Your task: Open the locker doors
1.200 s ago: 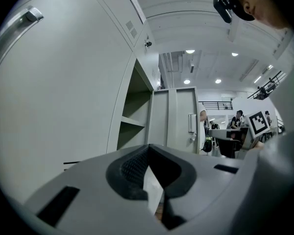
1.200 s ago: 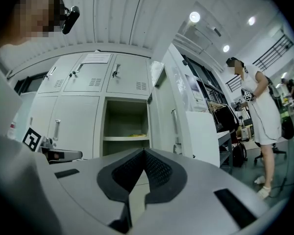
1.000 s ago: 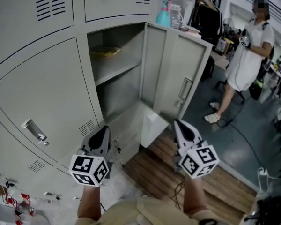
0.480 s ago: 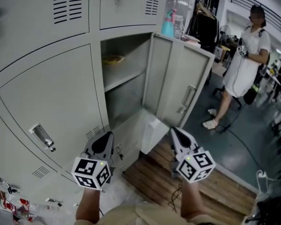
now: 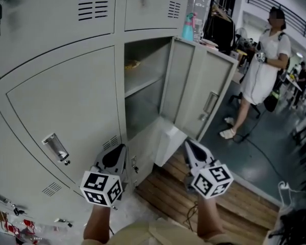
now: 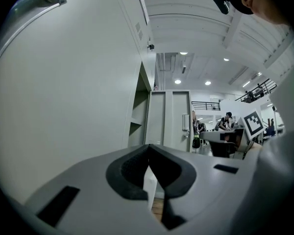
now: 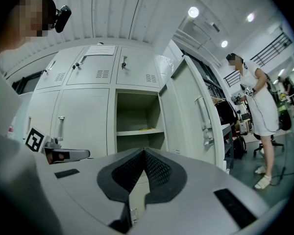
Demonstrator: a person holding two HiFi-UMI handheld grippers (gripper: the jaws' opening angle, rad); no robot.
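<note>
Head view: grey locker door (image 5: 201, 88) open

One grey locker door (image 5: 199, 93) stands swung wide open; the neighbouring door (image 5: 66, 116) with a metal handle (image 5: 56, 147) is shut.

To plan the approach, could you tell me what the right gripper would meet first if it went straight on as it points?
Probably the open grey metal locker compartment, near its bottom edge; nothing stands between it and the right gripper. Depth is unclear.
</note>
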